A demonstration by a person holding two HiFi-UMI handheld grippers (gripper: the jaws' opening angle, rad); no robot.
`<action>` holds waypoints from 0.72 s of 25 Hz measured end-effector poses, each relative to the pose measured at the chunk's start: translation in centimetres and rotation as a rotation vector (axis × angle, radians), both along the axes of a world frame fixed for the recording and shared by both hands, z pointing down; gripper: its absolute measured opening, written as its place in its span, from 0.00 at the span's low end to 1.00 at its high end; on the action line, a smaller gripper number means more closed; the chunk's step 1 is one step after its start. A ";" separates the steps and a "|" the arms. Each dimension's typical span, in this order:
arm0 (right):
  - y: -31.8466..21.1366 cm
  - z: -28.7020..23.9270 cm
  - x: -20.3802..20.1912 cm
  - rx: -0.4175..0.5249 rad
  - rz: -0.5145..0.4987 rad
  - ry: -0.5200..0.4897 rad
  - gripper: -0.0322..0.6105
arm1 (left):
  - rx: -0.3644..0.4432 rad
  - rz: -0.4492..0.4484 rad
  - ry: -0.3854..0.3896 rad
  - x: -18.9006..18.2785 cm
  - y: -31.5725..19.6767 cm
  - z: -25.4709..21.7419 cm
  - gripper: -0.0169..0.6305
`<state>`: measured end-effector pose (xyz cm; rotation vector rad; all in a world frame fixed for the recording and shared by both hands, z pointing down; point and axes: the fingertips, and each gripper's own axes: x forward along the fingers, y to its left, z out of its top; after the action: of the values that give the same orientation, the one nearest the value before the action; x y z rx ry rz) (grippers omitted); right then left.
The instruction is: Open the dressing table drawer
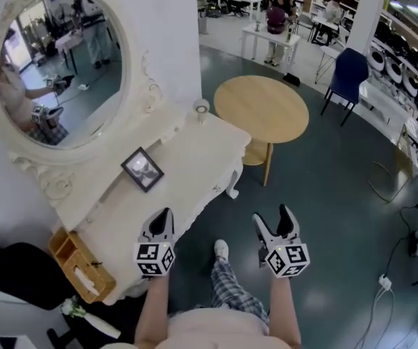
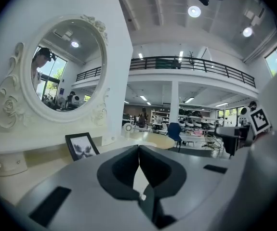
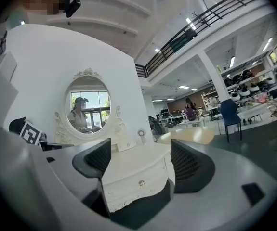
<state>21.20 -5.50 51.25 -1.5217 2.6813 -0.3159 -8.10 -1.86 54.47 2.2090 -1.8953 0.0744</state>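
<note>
Knob [image 3: 141, 183] on the shut drawer [image 3: 128, 189] sits framed by the empty, wide-open right gripper [image 3: 140, 160], seemingly aimed for grasping; the left gripper [image 2: 138, 150] is closed on nothing.

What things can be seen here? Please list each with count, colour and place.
dressing table: one, white, against the left wall
mirror: one, white oval frame, above the dressing table
picture frame: one, black, on the dressing table
drawer: one, white, table front, closed
wooden box: one, tan, left of the dressing table
round table: one, light wood, beyond the dressing table
chair: one, blue, far right
left gripper: one, black jaws together, empty
right gripper: one, black jaws apart, empty
</note>
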 end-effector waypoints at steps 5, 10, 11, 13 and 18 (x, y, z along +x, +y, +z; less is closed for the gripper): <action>-13.7 -2.0 -3.3 0.004 -0.133 0.011 0.65 | -0.002 -0.100 -0.004 -1.5 -10.6 -1.7 0.07; -22.8 -2.9 -6.0 -0.011 -0.235 -0.001 0.65 | -0.020 -0.191 -0.026 -2.6 -16.5 -2.7 0.07; -24.0 -2.9 -6.5 -0.013 -0.251 -0.004 0.65 | -0.024 -0.204 -0.028 -2.8 -17.3 -2.8 0.07; -26.1 -2.9 -7.7 -0.020 -0.280 -0.011 0.65 | -0.033 -0.228 -0.029 -3.3 -18.6 -2.9 0.07; -29.6 -2.4 -10.3 -0.043 -0.349 -0.003 0.65 | -0.048 -0.275 -0.032 -4.3 -21.5 -2.8 0.07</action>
<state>10.91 -35.08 48.88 -1.0519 2.9474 -0.3893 -12.37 -23.39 51.65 1.9065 -2.1703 0.1073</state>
